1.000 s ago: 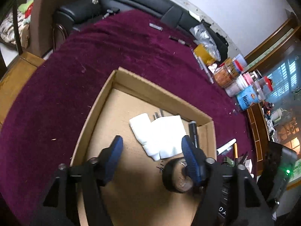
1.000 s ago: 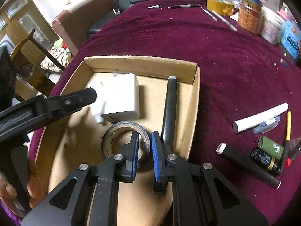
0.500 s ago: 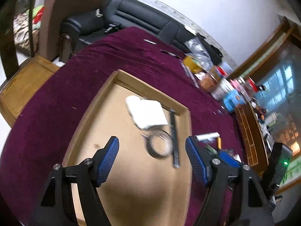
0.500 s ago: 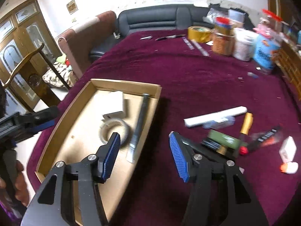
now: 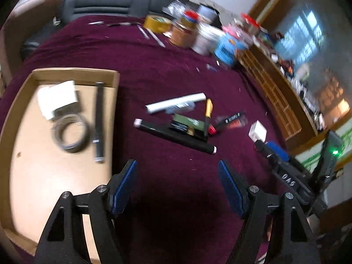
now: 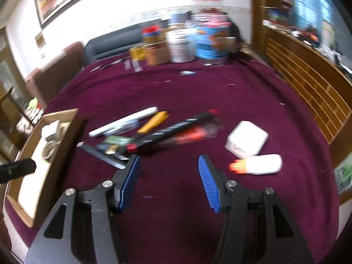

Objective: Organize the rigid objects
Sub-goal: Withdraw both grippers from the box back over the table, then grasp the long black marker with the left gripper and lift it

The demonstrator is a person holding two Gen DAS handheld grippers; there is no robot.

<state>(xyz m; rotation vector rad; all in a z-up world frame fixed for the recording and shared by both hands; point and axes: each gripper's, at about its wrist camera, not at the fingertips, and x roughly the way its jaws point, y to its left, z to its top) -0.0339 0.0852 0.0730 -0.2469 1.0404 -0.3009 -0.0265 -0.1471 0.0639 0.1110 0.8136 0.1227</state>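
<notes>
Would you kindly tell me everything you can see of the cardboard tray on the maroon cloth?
The cardboard tray is a shallow, open-topped brown box with low raised walls and a plain tan floor, lying flat on the maroon tablecloth at the table's left side. Inside lie a white block-shaped item, a dark roll of tape just below it, and a long black pen-like stick along the right wall. Neither hand-held gripper touches it. Motion blur hides finer detail.
</notes>
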